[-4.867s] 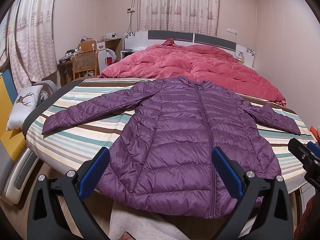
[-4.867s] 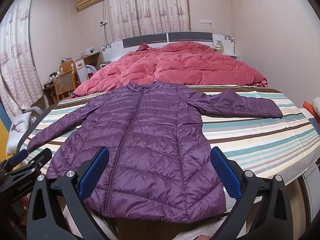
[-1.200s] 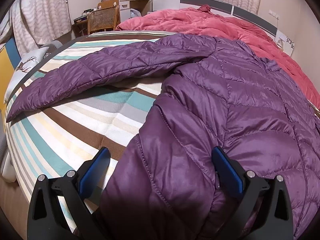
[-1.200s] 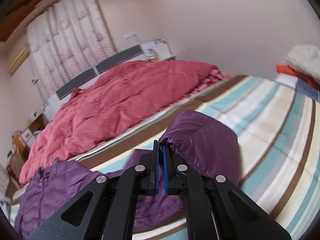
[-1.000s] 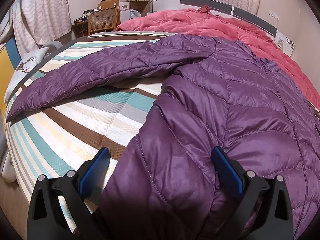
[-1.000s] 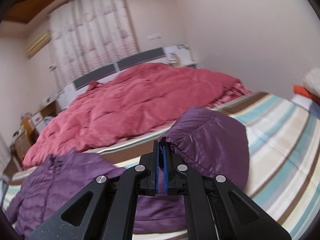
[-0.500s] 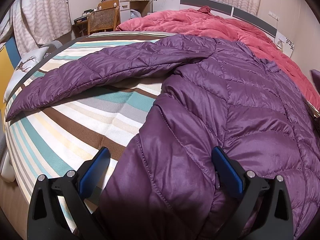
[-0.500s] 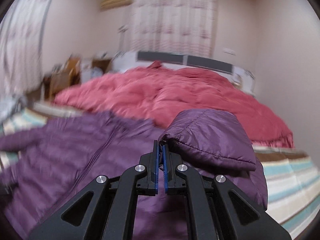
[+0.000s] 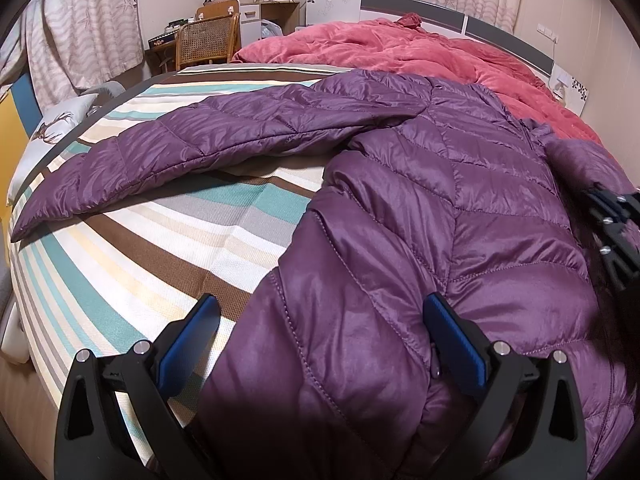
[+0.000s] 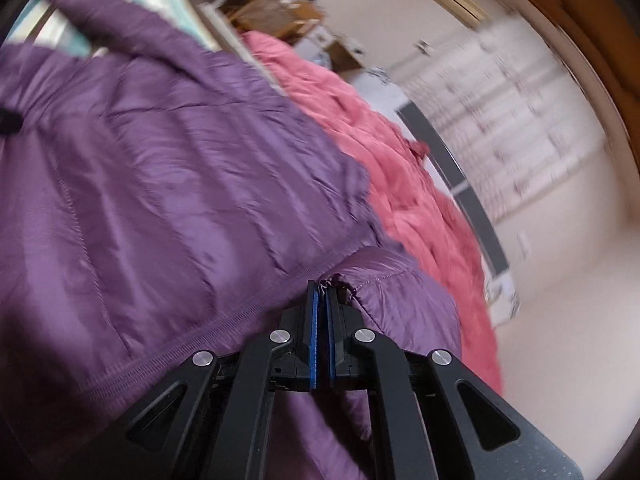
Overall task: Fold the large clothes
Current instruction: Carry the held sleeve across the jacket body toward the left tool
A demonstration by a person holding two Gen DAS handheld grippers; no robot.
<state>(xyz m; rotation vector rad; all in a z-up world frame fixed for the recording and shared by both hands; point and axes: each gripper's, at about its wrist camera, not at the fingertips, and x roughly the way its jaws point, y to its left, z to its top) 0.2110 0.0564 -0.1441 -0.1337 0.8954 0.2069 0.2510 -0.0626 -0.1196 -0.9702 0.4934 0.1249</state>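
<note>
Step in hand, as we judge it: folding the right sleeve inward across the body of the purple quilted down jacket. To do it well we carry the cuff low over the front panel, lay the sleeve flat with its crease at the shoulder seam, and release only once the cuff rests on the fabric, so the slippery shell does not slide back. We anchor the hem with the other tool so the body does not drag along.

Right tool: blue pads pressed together, pinching the gathered cuff edge of the purple sleeve, which bulges just right of the fingertips. The jacket's front panel lies below and left of this tool; the view is blurred, so whether the cuff touches the panel we cannot tell.

Left tool: spread wide, gripping nothing. Its fingers straddle the lower left edge of the jacket; the right pad appears to press against the fabric, the left pad stands over the striped bedspread.

Jacket: lies front-up on the striped bedspread, ahead of the left tool. Its left sleeve extends ahead and to the left, unfolded. A red rumpled duvet lies beyond the collar.
</note>
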